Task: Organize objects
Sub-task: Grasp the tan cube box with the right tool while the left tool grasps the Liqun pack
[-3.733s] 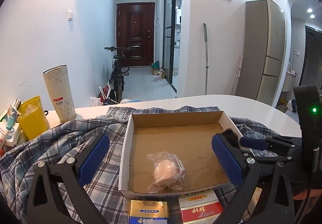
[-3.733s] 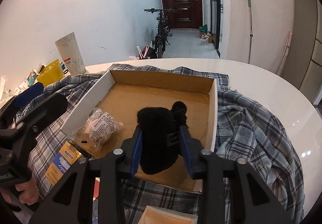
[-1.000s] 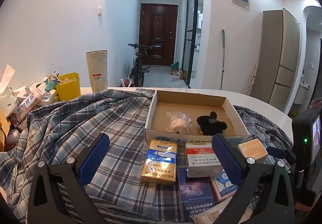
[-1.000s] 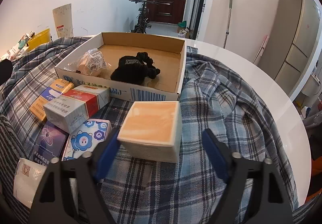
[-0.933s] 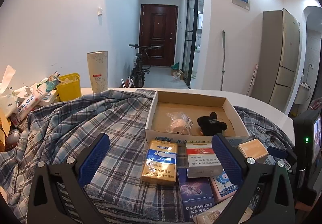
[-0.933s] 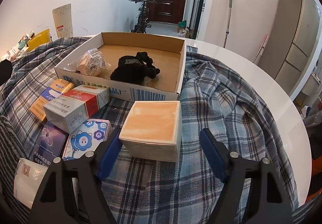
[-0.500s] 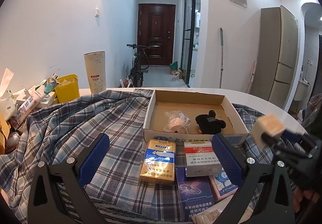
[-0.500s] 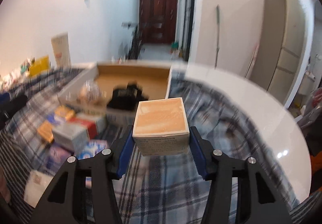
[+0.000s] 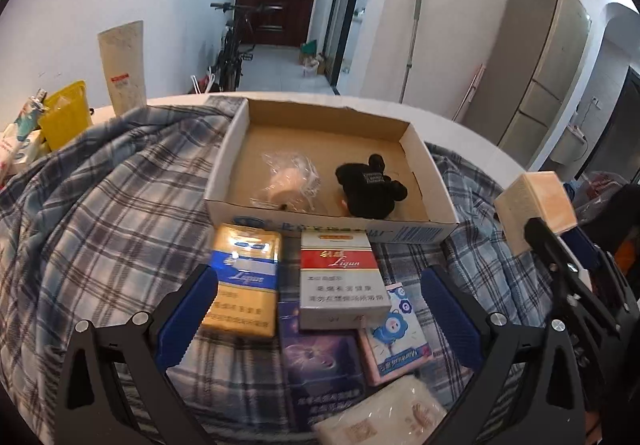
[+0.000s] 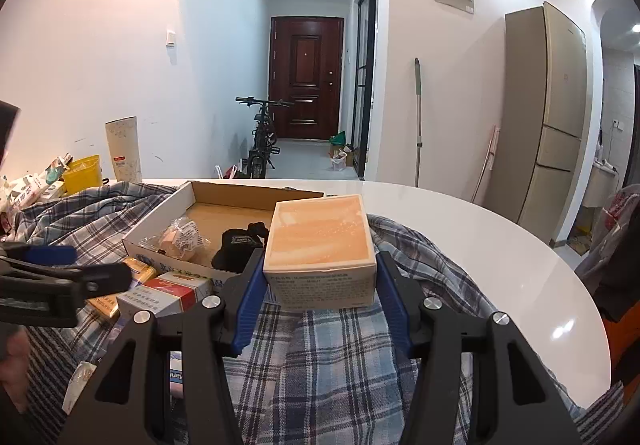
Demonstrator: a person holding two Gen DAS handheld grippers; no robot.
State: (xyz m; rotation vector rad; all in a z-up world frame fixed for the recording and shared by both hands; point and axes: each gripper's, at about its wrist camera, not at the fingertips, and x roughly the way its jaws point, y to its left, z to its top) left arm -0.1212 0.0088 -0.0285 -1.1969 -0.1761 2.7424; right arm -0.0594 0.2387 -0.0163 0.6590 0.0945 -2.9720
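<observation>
My right gripper [image 10: 320, 285] is shut on a small orange-topped box [image 10: 320, 245], lifted above the plaid cloth; the same orange-topped box [image 9: 536, 205] shows at the right of the left wrist view. An open cardboard box [image 9: 232, 149] holds a wrapped bun [image 9: 292, 177] and a black plush toy [image 9: 372, 189]. My left gripper [image 9: 320, 305] hangs open over a yellow-blue carton [image 9: 244, 277], a red-white carton [image 9: 340, 277], a purple packet [image 9: 320, 365] and a pink card pack [image 9: 400, 337] lying in front of the cardboard box.
A plaid shirt [image 9: 100, 213] covers the round white table [image 10: 480, 237]. A tall cup [image 9: 122, 65], a yellow tub [image 9: 64, 117] and packets stand at the far left. A wrapped tissue pack [image 9: 380, 417] lies at the near edge.
My right gripper closed on the orange-topped box and lifted it off the cloth. My left gripper tilted down and came closer to the cartons.
</observation>
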